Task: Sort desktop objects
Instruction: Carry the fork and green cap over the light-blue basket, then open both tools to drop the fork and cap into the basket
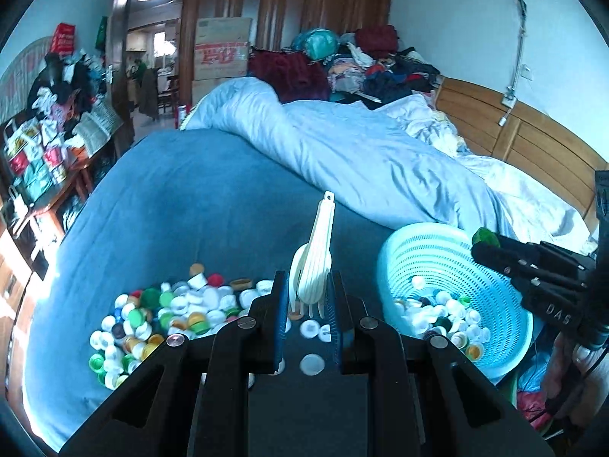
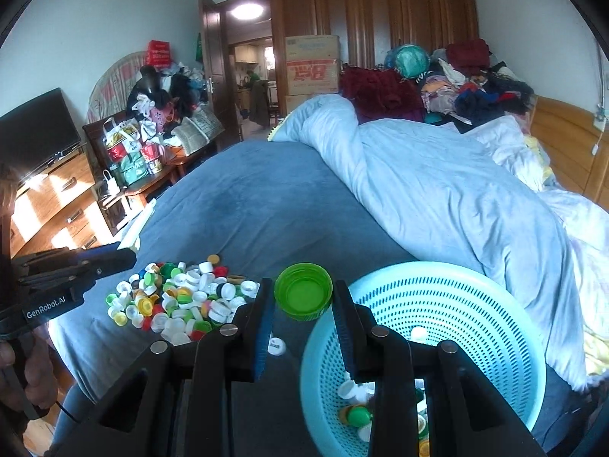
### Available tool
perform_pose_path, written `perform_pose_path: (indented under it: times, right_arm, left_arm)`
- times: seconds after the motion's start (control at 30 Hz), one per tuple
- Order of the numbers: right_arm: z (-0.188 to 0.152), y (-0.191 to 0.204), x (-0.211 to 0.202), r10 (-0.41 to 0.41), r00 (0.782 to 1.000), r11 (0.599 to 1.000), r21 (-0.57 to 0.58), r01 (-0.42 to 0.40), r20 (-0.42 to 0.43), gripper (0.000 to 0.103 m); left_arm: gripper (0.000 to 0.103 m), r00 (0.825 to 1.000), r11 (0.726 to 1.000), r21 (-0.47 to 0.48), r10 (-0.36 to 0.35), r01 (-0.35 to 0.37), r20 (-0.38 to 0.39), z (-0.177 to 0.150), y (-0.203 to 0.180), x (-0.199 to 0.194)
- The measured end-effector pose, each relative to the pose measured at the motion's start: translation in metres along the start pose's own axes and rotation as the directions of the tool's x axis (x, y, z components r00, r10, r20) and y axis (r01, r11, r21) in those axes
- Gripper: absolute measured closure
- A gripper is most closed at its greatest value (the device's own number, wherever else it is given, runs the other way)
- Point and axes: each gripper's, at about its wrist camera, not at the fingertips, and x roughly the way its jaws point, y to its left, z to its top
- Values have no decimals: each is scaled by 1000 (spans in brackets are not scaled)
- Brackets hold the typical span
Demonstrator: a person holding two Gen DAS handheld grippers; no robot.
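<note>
Left tool (image 1: 307, 304): jaws clamped on a cream-white plastic scoop (image 1: 314, 262), gripped near its slotted head. Handle points up and away, toward centre frame in the left wrist view. Scoop is lifted clear of the bed.

Right tool (image 2: 303, 306): jaws clamped on a green bottle cap (image 2: 303, 297), open side facing the camera. Cap sits at centre frame in the right wrist view, just left of the basket rim. The same cap shows as a green spot at the tip of the right tool at the right edge of the left wrist view, above the basket's far rim.

Light-blue perforated basket (image 2: 449, 297): lower right in both views, resting on the bed. Holds a layer of caps, mostly white, with some green and yellow.

Pile of loose caps (image 1: 163, 316): lower left of the left wrist view, on the blue bedsheet (image 1: 171, 198). Mixed white, green, yellow, red and dark. A few single white caps lie between the pile and the basket, under the left tool.

Pale blue quilt (image 1: 361, 152) bunched across the right half of the bed, behind the basket.

A hand (image 2: 23, 373) grips the left tool's handle at the lower left edge of the right wrist view.
</note>
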Motion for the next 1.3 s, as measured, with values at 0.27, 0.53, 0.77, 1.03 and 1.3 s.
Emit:
perform_pose_path:
  times: [0.27,0.53,0.77,1.03,1.3]
  right_arm:
    - [-5,-32,-11,-38,999,999,27,38,-4,69]
    - [-13,-69,-15,-83,996,994,73,85,-32,69]
    - [-23,-106,1,-91,991,989,112,101,-93,69]
    - [-38,-140,19,-75,985,981,165,101,-152,69]
    - [-47,-170,45,-53,968,975,197,104,-246,69]
  left_arm:
    - [87,999,997,62,-37,38,-24,12,-43,16]
    - [87,993,990,107,-87,95,-78,22,-84,39]
    - [87,981,976,175,-103,132,-166,24,-131,76]
    - [87,958,956,231,-116,178,-261,13,-176,110]
    - [87,913,947,252,-88,200,-397,13,-205,153]
